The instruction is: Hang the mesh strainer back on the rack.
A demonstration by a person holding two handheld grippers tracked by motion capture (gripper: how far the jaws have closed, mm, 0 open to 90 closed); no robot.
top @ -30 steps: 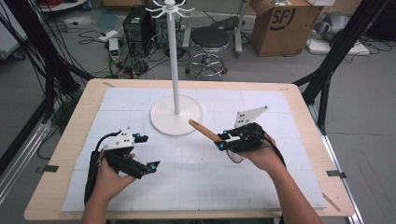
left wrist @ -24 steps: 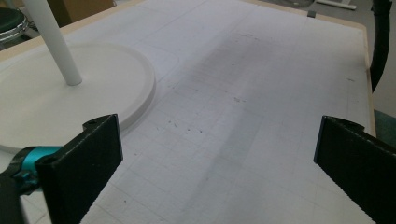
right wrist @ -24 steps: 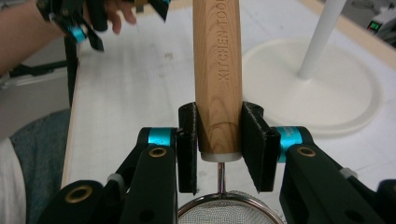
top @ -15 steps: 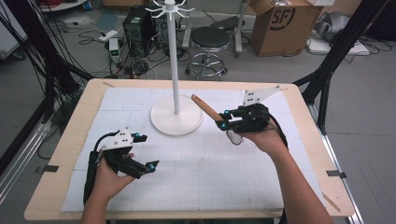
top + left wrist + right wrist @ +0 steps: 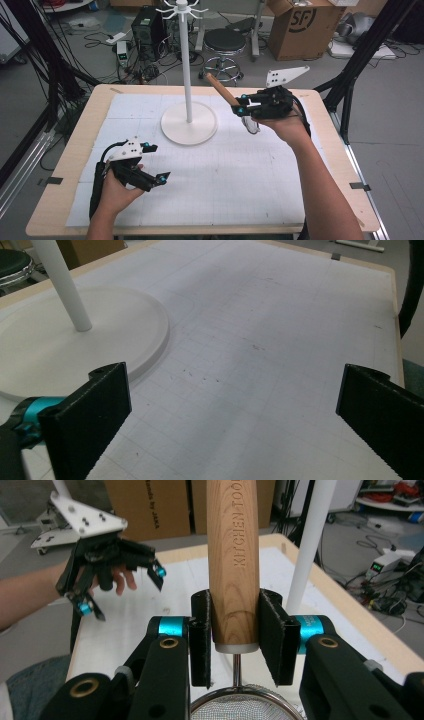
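There are two grippers: the left gripper (image 5: 152, 162), near on the left of the tabletop (image 5: 75, 150), and the right gripper (image 5: 241, 103), raised at the far right. Each has two black jaws. One strainer (image 5: 234, 555) with a wooden handle and a wire-mesh bowl sits between the right gripper's jaws. One white stand (image 5: 188, 75), a single pole on one round base, rises at the far middle. One white gridded mat (image 5: 225, 170) covers the tabletop. Beyond it are one round stool (image 5: 225, 42) and one cardboard box (image 5: 300, 25).
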